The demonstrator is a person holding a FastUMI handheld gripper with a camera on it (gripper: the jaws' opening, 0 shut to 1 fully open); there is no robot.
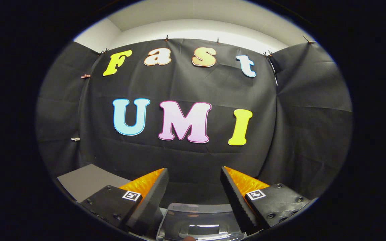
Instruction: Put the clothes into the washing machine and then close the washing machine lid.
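My gripper (194, 175) is open, its two fingers (154, 192) spread wide with nothing between them, and it points at the black booth wall. Low between the fingers, close to the camera, a clear glossy plastic panel (199, 222) shows; it looks like the washing machine lid, seen from above with light glare on it. No clothes are in sight.
A grey table surface (82, 182) shows to the left of the left finger. The black cloth wall stands straight ahead and wraps round both sides, with white wall and ceiling above it.
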